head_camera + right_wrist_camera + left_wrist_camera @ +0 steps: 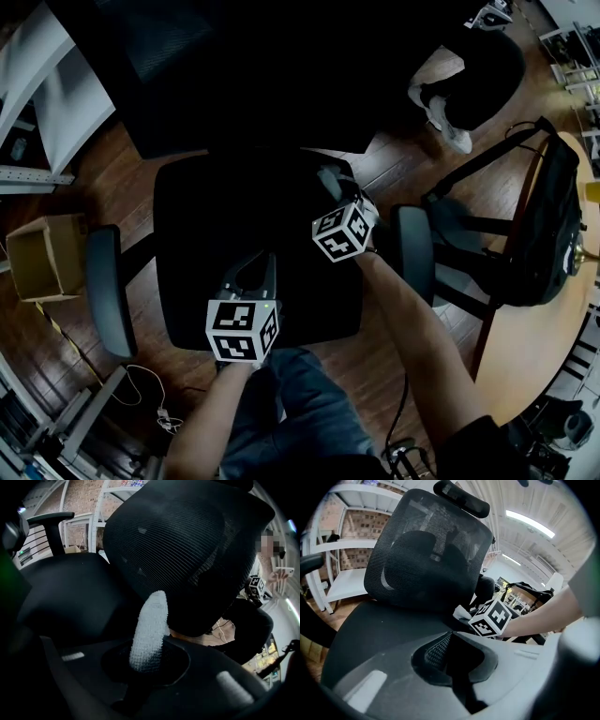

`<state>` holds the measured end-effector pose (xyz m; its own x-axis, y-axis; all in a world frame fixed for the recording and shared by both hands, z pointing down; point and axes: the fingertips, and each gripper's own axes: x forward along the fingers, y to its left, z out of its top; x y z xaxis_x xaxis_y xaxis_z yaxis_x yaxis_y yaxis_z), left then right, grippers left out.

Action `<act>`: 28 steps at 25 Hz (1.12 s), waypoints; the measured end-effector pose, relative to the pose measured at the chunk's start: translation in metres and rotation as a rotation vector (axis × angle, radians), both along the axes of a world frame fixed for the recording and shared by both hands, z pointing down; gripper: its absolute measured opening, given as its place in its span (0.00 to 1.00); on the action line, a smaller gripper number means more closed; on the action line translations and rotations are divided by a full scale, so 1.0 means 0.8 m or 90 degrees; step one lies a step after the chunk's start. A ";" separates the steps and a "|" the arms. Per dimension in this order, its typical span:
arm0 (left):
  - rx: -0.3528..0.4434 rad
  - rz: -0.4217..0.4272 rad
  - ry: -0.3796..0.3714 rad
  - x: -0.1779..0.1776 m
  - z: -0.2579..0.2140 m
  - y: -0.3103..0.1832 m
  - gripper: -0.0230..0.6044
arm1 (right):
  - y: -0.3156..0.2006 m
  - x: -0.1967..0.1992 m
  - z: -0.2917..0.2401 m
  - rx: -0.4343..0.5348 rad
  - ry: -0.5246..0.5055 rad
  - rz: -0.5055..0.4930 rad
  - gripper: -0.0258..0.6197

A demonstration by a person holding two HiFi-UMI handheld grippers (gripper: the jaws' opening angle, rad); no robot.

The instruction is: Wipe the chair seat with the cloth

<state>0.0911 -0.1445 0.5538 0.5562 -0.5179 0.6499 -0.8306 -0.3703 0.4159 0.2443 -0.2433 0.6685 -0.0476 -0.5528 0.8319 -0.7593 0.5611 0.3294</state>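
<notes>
The right gripper [333, 187] is clamped on a pale, nubbly roll of cloth [149, 630] over the far right of the smooth black chair seat [216, 225]. The left gripper [256, 270] sits at the near edge, jaws closed on nothing. The curved mesh backrest [187, 541] rises beyond.

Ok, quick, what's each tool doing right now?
Left tool: closed, empty.
Right tool: closed on the cloth.

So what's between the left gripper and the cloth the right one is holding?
Only bare chair seat lies between the left gripper and the cloth; the left gripper view shows it best.
</notes>
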 end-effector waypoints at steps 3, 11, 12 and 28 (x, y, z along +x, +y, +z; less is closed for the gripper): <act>0.003 0.003 0.001 0.000 -0.001 0.010 0.04 | 0.018 -0.006 -0.003 0.003 -0.007 -0.002 0.06; 0.013 0.030 0.005 -0.003 -0.012 0.055 0.04 | 0.086 -0.025 -0.008 0.001 -0.020 0.014 0.06; 0.013 0.032 0.005 -0.006 -0.013 0.062 0.04 | 0.096 -0.027 -0.009 0.001 -0.022 0.018 0.06; 0.030 0.092 0.000 -0.011 -0.020 0.171 0.04 | 0.254 -0.040 -0.022 0.032 -0.017 0.006 0.06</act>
<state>0.0823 -0.0075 0.5380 0.6270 -0.4617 0.6275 -0.7673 -0.5052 0.3949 0.2126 -0.0397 0.6512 -0.0644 -0.5949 0.8012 -0.7730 0.5375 0.3370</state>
